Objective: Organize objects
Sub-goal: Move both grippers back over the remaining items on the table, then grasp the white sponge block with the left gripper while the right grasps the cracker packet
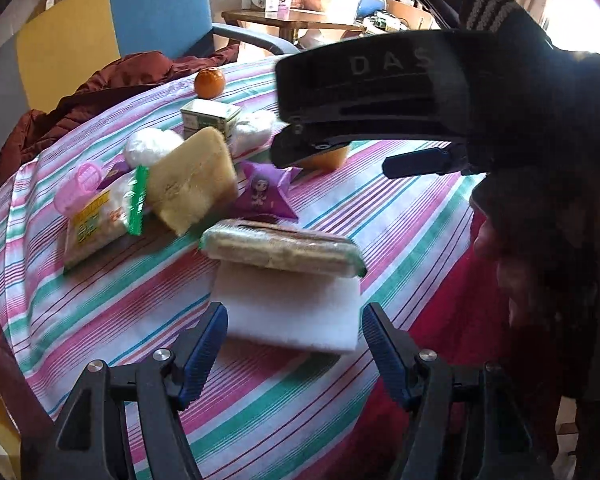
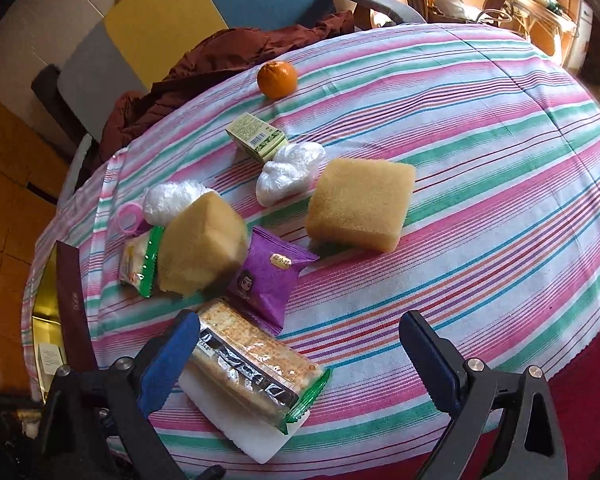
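Note:
A cracker pack (image 1: 280, 248) (image 2: 256, 364) lies on a white foam block (image 1: 292, 312) (image 2: 240, 428) near the front of the striped tablecloth (image 1: 380, 216) (image 2: 480, 200). My left gripper (image 1: 294, 344) hangs open just in front of the block, one pad on each side and neither pressing. My right gripper (image 2: 298, 360) is open over the pack's right end, and its black body (image 1: 380, 80) fills the upper right of the left wrist view. Behind lie two yellow sponges (image 2: 360, 204) (image 2: 202, 242), a purple snack packet (image 2: 268, 276), a green box (image 2: 256, 138) and an orange (image 2: 278, 79).
White plastic bags (image 2: 290, 172), a pink ring-shaped toy (image 2: 128, 218) and a green-edged snack pack (image 2: 140, 264) crowd the left side. A maroon jacket (image 2: 220, 56) drapes over a blue and yellow chair (image 2: 204, 4) behind the table. A maroon box (image 2: 72, 292) stands at the left edge.

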Action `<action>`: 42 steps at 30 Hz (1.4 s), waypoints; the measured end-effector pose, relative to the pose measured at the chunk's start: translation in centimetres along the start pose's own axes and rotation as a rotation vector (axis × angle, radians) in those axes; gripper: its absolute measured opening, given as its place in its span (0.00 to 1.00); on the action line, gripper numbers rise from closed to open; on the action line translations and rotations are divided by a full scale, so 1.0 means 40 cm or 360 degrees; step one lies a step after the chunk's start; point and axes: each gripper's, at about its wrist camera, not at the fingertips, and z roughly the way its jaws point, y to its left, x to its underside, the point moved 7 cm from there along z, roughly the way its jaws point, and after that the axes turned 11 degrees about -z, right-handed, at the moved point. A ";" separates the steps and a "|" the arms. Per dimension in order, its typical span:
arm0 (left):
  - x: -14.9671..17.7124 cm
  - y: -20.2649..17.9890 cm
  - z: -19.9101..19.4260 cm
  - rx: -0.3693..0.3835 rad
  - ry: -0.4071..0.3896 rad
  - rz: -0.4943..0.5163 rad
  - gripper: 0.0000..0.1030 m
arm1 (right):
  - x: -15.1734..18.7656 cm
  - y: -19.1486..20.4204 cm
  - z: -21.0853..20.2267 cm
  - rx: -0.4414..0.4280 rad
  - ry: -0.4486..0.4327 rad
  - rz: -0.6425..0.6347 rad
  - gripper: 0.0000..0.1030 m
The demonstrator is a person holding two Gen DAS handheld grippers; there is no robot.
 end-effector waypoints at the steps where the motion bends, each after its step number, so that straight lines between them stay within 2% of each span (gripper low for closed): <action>1: -0.005 -0.011 0.011 0.0017 0.0012 0.0024 0.69 | -0.002 0.000 -0.002 -0.0022 -0.0015 0.0010 0.98; 4: -0.013 -0.019 0.068 -0.0029 0.0074 0.0027 0.69 | -0.007 0.000 -0.012 -0.0048 -0.0067 0.0038 0.98; 9: -0.036 -0.046 0.101 -0.0163 0.0018 0.0172 0.70 | -0.011 -0.017 -0.028 -0.0124 -0.0137 0.0121 0.98; 10: -0.035 -0.046 0.109 -0.0196 0.0013 0.0210 0.73 | -0.012 -0.017 -0.029 -0.0126 -0.0140 0.0122 0.98; 15: -0.006 -0.026 0.076 -0.0132 -0.0010 0.0307 0.75 | -0.016 -0.020 -0.026 -0.0152 -0.0134 0.0129 0.99; 18: 0.056 0.009 0.036 -0.0095 -0.0019 0.0384 0.75 | -0.014 -0.013 -0.019 -0.0150 -0.0108 0.0104 0.99; 20: 0.096 0.030 0.011 -0.0093 -0.0020 0.0440 0.75 | -0.014 -0.012 -0.016 -0.0153 -0.0094 0.0092 0.99; 22: 0.129 0.064 0.005 -0.0145 0.0006 0.0467 0.75 | -0.012 -0.010 -0.014 -0.0154 -0.0085 0.0078 0.99; 24: 0.163 0.106 0.007 -0.0136 0.0043 0.0412 0.75 | -0.011 -0.004 -0.008 -0.0153 -0.0065 0.0056 0.99; 28: 0.179 0.193 -0.035 -0.0073 0.0069 0.0158 0.72 | -0.006 0.014 0.005 -0.0146 -0.0009 -0.0019 0.99; 32: 0.164 0.232 -0.054 0.0082 0.0137 -0.0168 0.72 | 0.006 0.055 0.027 -0.0201 0.0091 -0.0161 0.99; 34: 0.151 0.231 -0.051 0.0128 0.0160 -0.0274 0.72 | 0.014 0.074 0.047 -0.0166 0.0169 -0.0241 0.99; 39: 0.125 0.187 -0.040 0.0140 0.0173 -0.0311 0.72 | 0.043 0.108 0.101 0.0022 0.0358 -0.0459 0.99; 42: 0.115 0.151 -0.033 0.0129 0.0182 -0.0274 0.72 | 0.057 0.113 0.122 0.0035 0.0433 -0.0502 0.95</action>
